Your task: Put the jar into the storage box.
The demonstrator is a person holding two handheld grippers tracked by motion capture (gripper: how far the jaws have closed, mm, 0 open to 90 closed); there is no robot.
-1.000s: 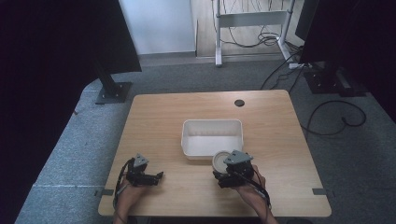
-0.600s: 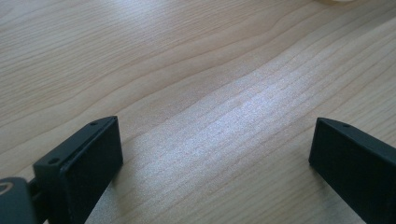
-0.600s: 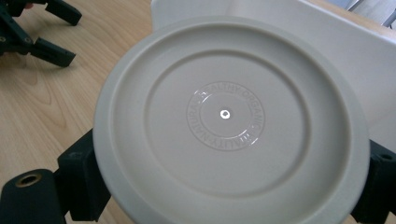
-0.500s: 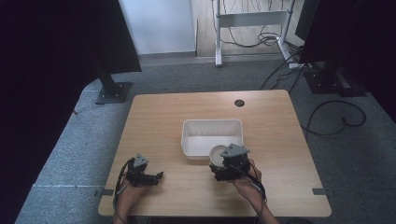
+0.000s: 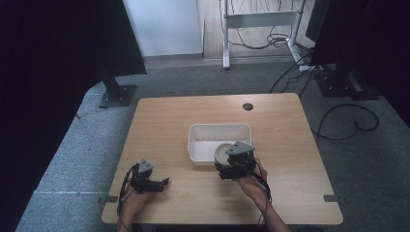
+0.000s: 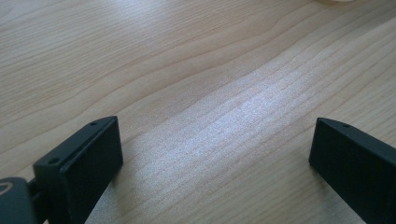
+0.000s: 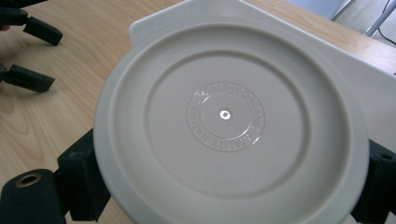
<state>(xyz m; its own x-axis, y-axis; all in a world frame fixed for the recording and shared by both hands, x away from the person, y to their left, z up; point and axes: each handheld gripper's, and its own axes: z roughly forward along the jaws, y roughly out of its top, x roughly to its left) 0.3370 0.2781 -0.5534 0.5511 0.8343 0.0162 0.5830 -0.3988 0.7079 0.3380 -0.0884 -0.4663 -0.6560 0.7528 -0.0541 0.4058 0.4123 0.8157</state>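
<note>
We see the right gripper clamping a round white lid at the white tray's near rim; the left gripper rests gaping near the desk's front-left corner.

Lab or office, wooden desk, floor cables, grey carpet

Your lid hides most of the tub behind it, and its bottom edge is cropped off.
</note>
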